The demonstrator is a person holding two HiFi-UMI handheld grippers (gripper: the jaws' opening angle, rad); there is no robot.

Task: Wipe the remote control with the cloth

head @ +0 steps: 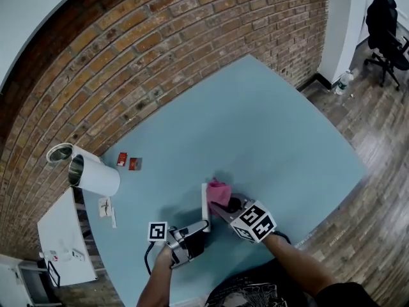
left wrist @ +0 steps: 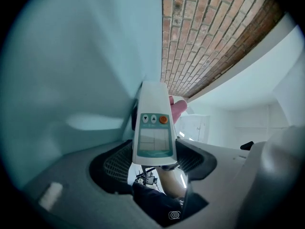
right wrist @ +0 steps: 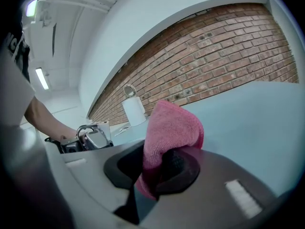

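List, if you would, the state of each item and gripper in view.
remote control: held in the left gripper
cloth: bunched, pinched in the right gripper
left gripper: shut on the remote control
right gripper: shut on the cloth
white canister: upright on the table

The remote control is smooth white plastic with a slight sheen, and the cloth is pink, soft and finely looped like towelling. The surface is smooth, matt pale blue, beside a wall of rough brick and a floor of wood planks with a dull shine.
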